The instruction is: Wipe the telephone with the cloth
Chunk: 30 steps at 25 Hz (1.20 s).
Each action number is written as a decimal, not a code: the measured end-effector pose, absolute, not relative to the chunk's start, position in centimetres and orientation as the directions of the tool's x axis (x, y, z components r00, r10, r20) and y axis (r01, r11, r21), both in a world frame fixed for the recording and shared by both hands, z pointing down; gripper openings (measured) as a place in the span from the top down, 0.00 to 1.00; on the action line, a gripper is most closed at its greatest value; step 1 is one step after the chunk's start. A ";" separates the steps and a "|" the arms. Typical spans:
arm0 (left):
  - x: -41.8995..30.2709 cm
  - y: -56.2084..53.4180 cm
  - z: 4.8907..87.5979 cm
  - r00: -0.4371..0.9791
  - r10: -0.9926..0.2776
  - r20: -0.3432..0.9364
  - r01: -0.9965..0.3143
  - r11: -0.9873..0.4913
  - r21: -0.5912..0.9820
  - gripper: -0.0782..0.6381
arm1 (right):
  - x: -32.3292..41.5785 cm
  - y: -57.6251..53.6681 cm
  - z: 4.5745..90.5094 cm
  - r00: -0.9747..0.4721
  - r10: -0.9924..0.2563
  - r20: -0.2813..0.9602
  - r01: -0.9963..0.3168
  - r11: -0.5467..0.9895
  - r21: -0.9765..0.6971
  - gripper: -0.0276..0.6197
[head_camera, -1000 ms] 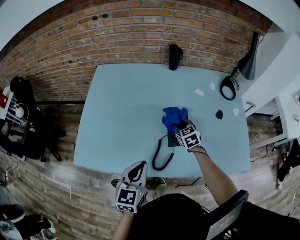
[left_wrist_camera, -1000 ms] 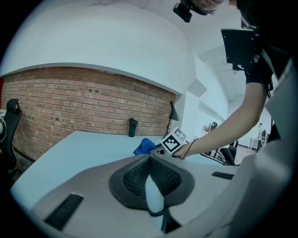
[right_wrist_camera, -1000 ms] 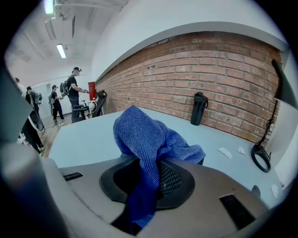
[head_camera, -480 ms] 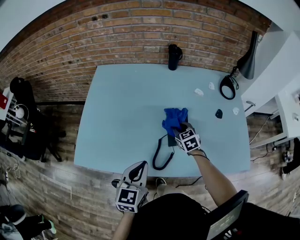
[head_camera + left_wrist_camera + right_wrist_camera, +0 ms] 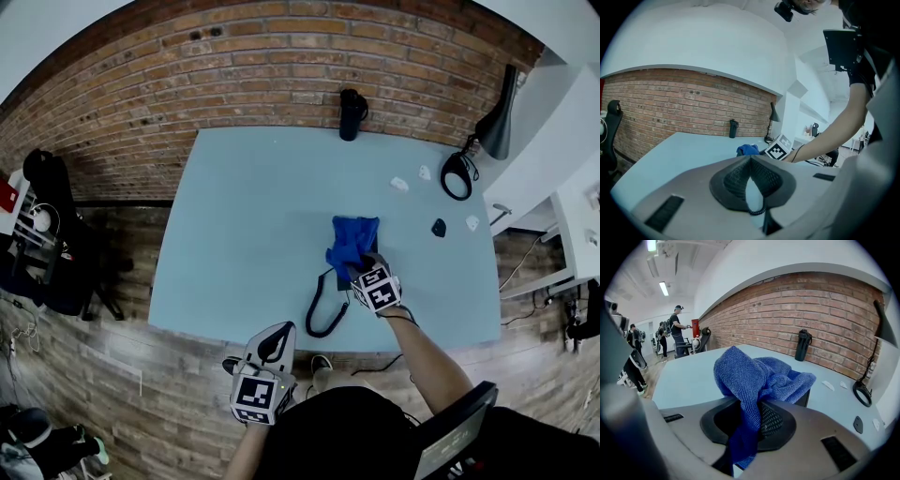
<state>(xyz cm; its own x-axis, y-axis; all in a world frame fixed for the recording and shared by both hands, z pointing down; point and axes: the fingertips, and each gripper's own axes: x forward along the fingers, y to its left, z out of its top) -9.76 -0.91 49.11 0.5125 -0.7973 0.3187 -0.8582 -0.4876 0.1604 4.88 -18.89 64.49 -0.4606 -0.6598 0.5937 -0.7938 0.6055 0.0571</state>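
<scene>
The telephone (image 5: 338, 278), a dark flat-sided block, lies on the pale blue table (image 5: 234, 216) right of centre and near its front edge, mostly under the cloth (image 5: 352, 241). Its black coiled cord (image 5: 317, 321) loops toward the table's front edge. The cloth is blue, ribbed terry, bunched in soft folds. The right gripper (image 5: 362, 266) pinches it between textured dark pads. The left gripper (image 5: 272, 343) hangs off the front edge, jaws pressed together on nothing. A black cylindrical bottle (image 5: 350, 113) stands against the brick wall (image 5: 281, 66).
</scene>
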 end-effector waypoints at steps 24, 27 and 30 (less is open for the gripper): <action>-9.2 -0.6 49.4 0.521 -0.789 0.324 -0.852 -0.501 0.151 0.87 | 4.8 -15.8 66.1 -0.461 -0.658 0.595 -0.790 0.610 0.063 0.82; -9.1 -0.6 49.5 0.522 -0.788 0.326 -0.852 -0.501 0.152 0.87 | 4.7 -15.4 66.0 -0.462 -0.657 0.596 -0.790 0.610 0.059 0.82; -9.1 -0.6 49.5 0.523 -0.787 0.328 -0.851 -0.502 0.152 0.87 | 4.8 -15.2 66.2 -0.456 -0.665 0.591 -0.791 0.607 0.073 0.82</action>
<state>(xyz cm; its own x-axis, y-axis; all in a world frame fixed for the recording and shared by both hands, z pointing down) -9.09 -0.62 49.51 0.5226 -0.7871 0.3277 -0.8514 -0.5021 0.1518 4.79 -15.19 66.22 -0.4563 -0.6651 0.5912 -0.7912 0.6073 0.0726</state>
